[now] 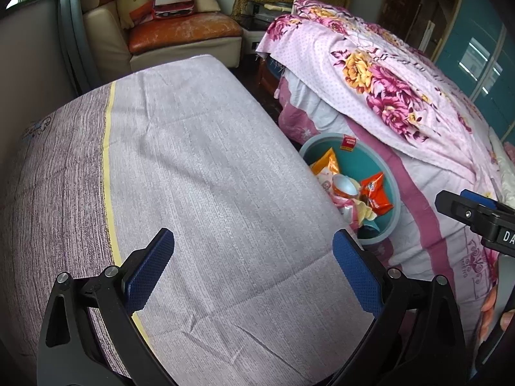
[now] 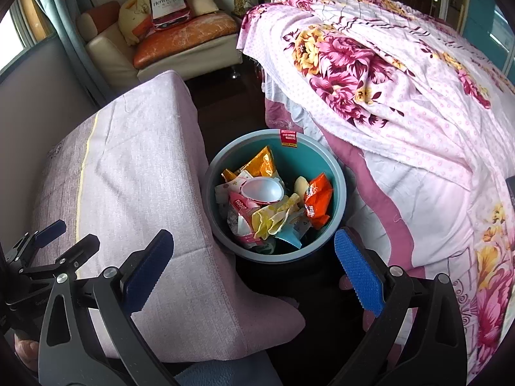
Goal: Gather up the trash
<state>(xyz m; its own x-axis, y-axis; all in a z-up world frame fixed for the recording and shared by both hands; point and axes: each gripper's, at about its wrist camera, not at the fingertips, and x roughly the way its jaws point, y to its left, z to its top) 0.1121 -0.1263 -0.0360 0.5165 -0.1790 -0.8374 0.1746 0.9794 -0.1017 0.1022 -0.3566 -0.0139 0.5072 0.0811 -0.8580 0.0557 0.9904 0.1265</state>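
Note:
A round teal bin [image 2: 338,173] stands on the dark floor between the cloth-covered table and the bed. It holds several wrappers: an orange packet [image 2: 317,202], a yellow-orange bag [image 2: 260,164], a white plastic cup [image 2: 262,189] and crumpled yellow paper [image 2: 273,218]. My right gripper [image 2: 254,268] hovers open just above the bin's near rim, with nothing between its fingers. My left gripper [image 1: 254,268] is open over the bare tablecloth, holding nothing. In the left wrist view the bin [image 1: 394,193] shows past the table's right edge, and the right gripper [image 1: 476,215] is at the far right.
The table [image 1: 209,177] wears a lilac cloth with a yellow stripe. A bed with a pink floral quilt [image 2: 402,90] fills the right side. A cream armchair with cushions [image 2: 180,32] stands at the back. A red label [image 2: 288,138] hangs on the bin's far rim.

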